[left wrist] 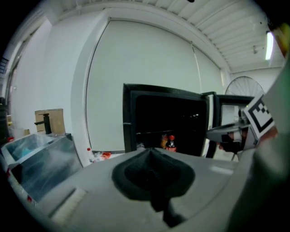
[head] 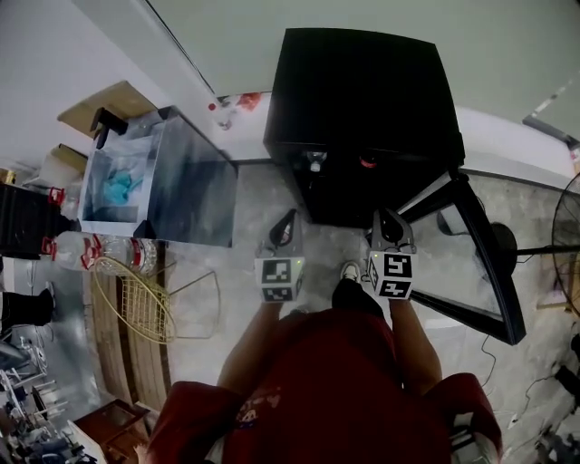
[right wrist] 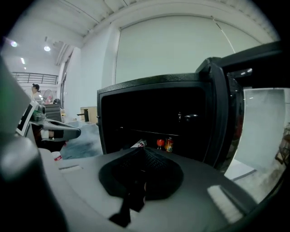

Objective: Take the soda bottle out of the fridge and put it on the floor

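The soda bottle stands deep inside the open fridge, the left gripper and right gripper are both squeezed shut and empty, and the bottle is likely smooth, slippery and a bit heavy, so grab its middle.

This looks like a staged test corner in a large workshop hall, not a home. A small black fridge stands directly on the speckled stone floor, beside a loose steel sink. Around them are a cardboard box, a wire basket and a standing fan. A railed gallery runs under the high ceiling.
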`<state>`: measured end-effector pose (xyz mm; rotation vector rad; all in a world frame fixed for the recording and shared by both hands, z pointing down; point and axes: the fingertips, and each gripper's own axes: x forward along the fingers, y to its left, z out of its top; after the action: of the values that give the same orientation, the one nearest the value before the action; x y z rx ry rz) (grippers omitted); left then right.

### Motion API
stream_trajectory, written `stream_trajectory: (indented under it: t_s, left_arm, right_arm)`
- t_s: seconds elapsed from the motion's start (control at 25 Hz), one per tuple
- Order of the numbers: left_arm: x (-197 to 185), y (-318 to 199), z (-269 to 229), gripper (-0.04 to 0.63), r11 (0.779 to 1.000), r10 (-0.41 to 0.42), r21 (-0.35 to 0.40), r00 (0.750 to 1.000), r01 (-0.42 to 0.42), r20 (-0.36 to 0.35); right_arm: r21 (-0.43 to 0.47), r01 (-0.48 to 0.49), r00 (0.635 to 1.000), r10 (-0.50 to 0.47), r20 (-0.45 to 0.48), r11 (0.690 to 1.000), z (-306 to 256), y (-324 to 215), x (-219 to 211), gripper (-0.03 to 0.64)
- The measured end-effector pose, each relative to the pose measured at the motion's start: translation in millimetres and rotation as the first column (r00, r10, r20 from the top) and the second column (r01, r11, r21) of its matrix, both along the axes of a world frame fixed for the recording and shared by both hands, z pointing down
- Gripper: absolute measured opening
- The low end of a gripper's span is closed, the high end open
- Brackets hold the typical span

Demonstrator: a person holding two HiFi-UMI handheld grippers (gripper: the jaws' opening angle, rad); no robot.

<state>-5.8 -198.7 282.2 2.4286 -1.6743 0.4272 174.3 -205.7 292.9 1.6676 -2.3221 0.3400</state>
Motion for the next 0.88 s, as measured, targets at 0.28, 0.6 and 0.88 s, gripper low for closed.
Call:
stream_trajectory:
  t_s: [0.28, 0.6, 0.88]
  left_arm:
    - [39, -25, 11, 0.000, 0.999, -0.041, -0.021, 0.999, 0.041, -0.001]
    - [42, -42, 41, 0.000, 0.998, -0.016, -0.056, 0.999, 0.015, -0.031]
    - [45, -48, 55, 0.000, 0.997, 0.033, -0.075, 0.999, -0.035, -0.028]
  right_arm:
    - [-0.008, 0.041, 0.999, -0.041, 0.010, 0.999, 16, -33, 24, 0.000]
    - [-0.006, 0.014, 1.000, -0.014, 0.021, 1.000, 36, -40, 28, 0.000]
    - [0.004, 0.026, 1.000, -0.026, -0.007, 1.000, 45, -44, 12, 0.000]
